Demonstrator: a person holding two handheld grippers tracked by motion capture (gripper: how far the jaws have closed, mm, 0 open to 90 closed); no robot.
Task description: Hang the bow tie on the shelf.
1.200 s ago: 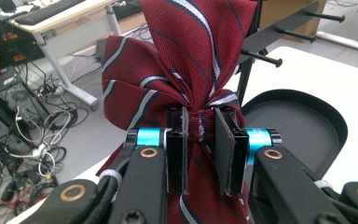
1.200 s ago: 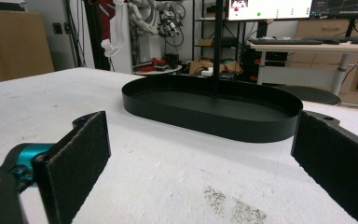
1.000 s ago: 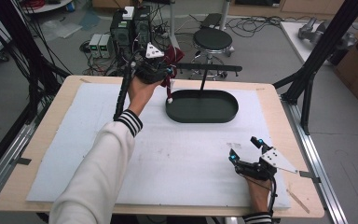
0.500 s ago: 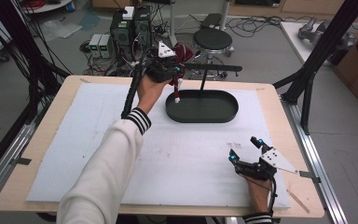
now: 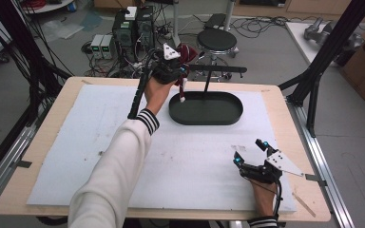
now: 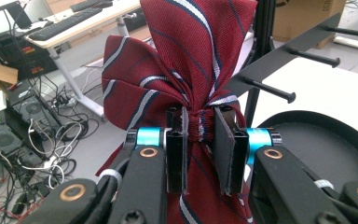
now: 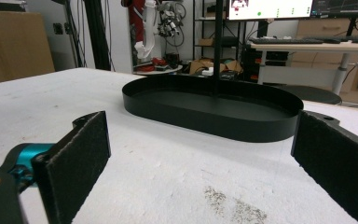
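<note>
The left gripper [image 6: 199,140] is squeezed tight on a red striped tie [image 6: 186,60], pinching it at the bunched-up middle. In the high view the tie [image 5: 184,54] is in the upper middle of the frame, held up in the air just above the back left end of the black tray [image 5: 206,118]. The tie looks soft, light and floppy, so it will probably droop and swing, and its loose end [image 5: 182,92] hangs down toward the tray. The bunched part is likely the best place to hold it, since smooth cloth could slip. A thin black rack with pegs [image 6: 279,70] stands right beside the tie, at the upper right of the left gripper view, and the cloth could catch on a peg [image 6: 270,90]. The right gripper [image 5: 252,153] rests at the lower right of the high view with its jaws wide apart, holding nothing. The white mat [image 5: 76,142] has lots of free room on the left.
</note>
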